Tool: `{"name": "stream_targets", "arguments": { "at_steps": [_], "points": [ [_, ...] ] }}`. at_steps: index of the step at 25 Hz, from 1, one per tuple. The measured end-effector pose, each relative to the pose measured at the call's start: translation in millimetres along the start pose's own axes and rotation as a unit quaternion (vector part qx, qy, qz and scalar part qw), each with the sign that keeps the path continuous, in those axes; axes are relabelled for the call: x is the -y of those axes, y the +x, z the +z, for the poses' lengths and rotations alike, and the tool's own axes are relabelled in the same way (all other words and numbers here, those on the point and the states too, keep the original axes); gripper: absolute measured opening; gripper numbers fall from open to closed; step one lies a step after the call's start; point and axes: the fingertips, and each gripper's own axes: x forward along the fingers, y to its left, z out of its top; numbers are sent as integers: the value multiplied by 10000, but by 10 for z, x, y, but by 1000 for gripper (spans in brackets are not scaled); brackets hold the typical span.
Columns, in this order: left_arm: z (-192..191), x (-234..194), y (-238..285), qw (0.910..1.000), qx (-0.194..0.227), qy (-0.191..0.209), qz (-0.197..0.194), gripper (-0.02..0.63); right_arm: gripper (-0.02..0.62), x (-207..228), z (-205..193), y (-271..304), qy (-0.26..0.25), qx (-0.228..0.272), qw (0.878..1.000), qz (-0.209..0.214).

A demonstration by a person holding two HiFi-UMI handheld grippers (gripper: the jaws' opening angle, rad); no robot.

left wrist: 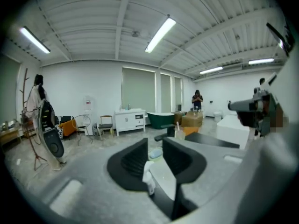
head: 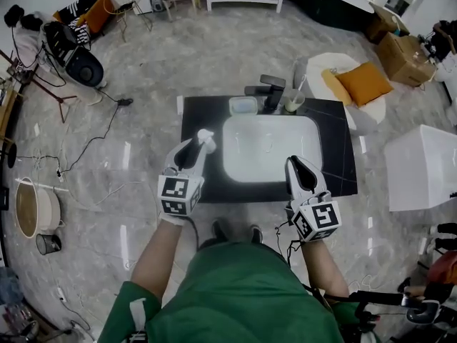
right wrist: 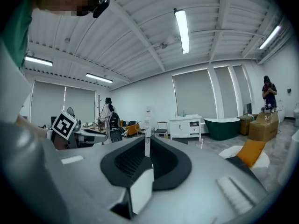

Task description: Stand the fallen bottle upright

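A small white bottle (head: 205, 140) stands on the black counter (head: 196, 113), just left of the white sink basin (head: 268, 148). My left gripper (head: 194, 148) hovers right behind it, over the counter's front left. In the left gripper view the bottle (left wrist: 148, 174) shows low in the gap of the left gripper (left wrist: 155, 146). The jaws stand apart and do not touch it. My right gripper (head: 296, 164) hangs over the sink's front right corner. In the right gripper view the right gripper (right wrist: 147, 141) has its jaws together with nothing between them.
A dark faucet (head: 268, 91), a soap dish (head: 243, 106) and a cup (head: 294, 102) line the counter's back edge. A white block (head: 425, 166) stands to the right. An orange cushion (head: 364, 83) lies on a round seat. Cables trail over the floor at the left.
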Motion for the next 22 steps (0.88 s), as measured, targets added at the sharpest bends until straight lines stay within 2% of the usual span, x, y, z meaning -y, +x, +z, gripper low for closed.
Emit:
{"name": "stream_targets", "arguments": {
  "at_steps": [6,11,14,22],
  "points": [
    [384,105,-390,9983,479,-184,282,74,34,-46,149,-133,-225,233,9995,8],
    [690,269,-716,9970,691,-175,297,72,33,-101,430,-336,-462,508,9976,-47],
    [761,389,-826,9966,781,-118,232,74,33,-116,457,-397,-623,622,9961,17],
    [876,492,-1044,9945,969,-1,389,78,33,-129,508,-513,-537,667,9963,78]
  ]
}}
